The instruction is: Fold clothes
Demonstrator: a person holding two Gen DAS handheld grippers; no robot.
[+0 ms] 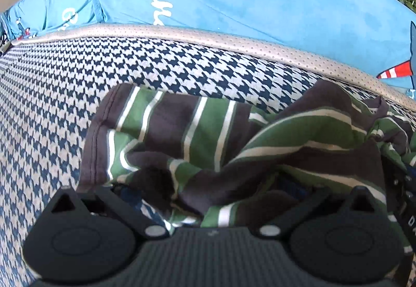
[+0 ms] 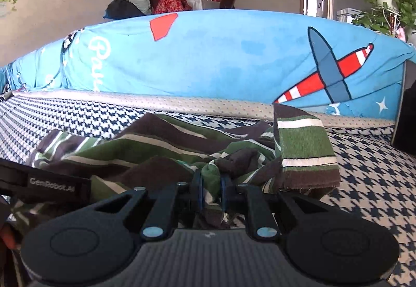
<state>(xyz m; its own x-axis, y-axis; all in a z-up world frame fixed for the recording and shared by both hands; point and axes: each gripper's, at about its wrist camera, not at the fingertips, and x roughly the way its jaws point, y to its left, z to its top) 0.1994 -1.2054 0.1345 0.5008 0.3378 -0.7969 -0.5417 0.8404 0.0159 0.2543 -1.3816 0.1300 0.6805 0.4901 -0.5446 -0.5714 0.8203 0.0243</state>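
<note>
Both grippers sit at the shirt point(image 2: 161, 149): right gripper point(image 2: 210, 189) clamps its bunched edge, left gripper point(image 1: 213, 198) spread wide, cloth draped between, shirt stretching leftward.

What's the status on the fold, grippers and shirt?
Right gripper shut on striped shirt. Left gripper over the shirt, grip unclear. Shirt crumpled on checked cushion, unfolded. Nothing in the way.

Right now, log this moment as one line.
right gripper: shut on green-and-brown striped shirt | left gripper: open over shirt | surface: houndstooth sofa cover
</note>
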